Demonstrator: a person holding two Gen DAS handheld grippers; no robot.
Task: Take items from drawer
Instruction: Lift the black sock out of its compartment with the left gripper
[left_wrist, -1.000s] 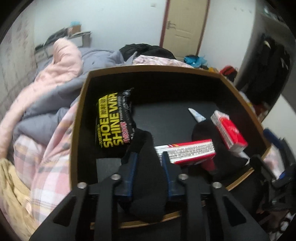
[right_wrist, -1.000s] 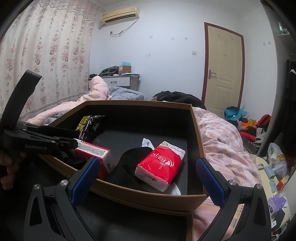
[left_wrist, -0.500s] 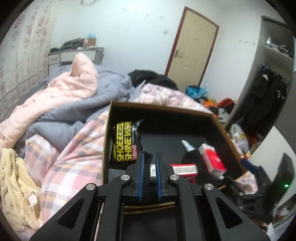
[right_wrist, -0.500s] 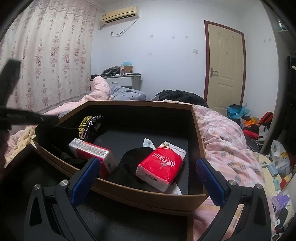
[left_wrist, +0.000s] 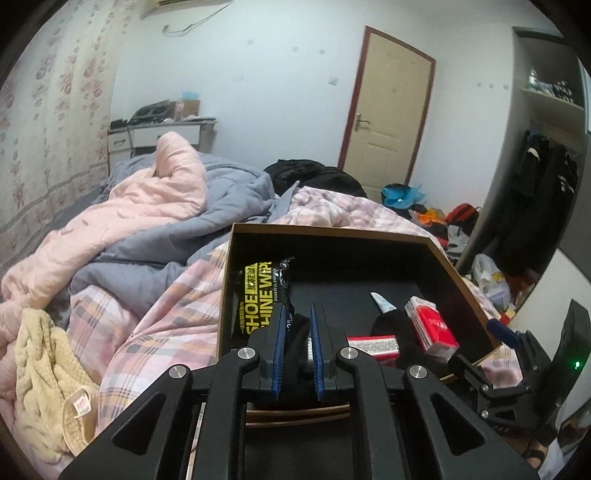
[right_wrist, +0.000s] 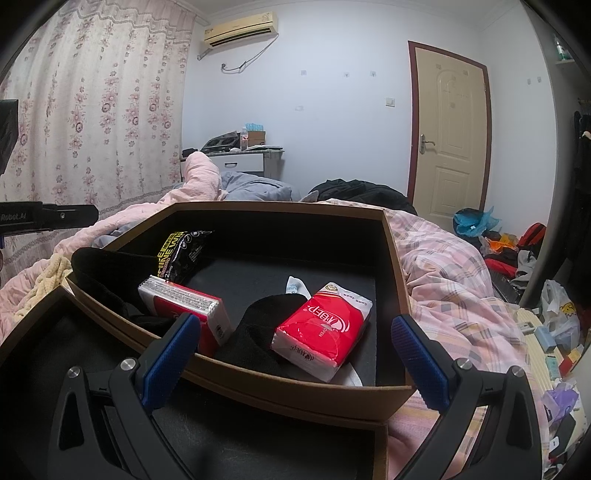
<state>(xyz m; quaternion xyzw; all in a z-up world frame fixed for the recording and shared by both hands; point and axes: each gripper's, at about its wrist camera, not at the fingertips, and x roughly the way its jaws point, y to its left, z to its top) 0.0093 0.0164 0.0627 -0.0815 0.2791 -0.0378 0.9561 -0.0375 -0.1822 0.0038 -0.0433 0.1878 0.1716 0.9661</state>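
Observation:
An open drawer (left_wrist: 332, 230) with brown walls and a black floor sits against the bed. Inside lie a black-and-yellow shoe wipes pack (left_wrist: 258, 295), a red-and-white tissue pack (left_wrist: 373, 345) on its side, a red tissue pack (right_wrist: 325, 325) and a second black sock (right_wrist: 258, 328). My left gripper (left_wrist: 297, 314) hangs over the drawer's near left corner, shut on a black sock (right_wrist: 103, 266) that rises above the left wall. My right gripper (right_wrist: 295, 325) stands open at the drawer's front wall (right_wrist: 295, 384) with nothing between its fingers.
A plaid sheet (left_wrist: 166, 325), pink and grey quilts (left_wrist: 147, 206) and a yellow knitted cloth (left_wrist: 40, 354) lie left of the drawer. Bags and clutter (right_wrist: 554, 332) cover the floor at the right. A dark lower surface (right_wrist: 258, 443) sits under my right gripper.
My left gripper has risen and drawn back from inside the drawer, and its jaws have narrowed on the black sock. The right gripper has not moved.

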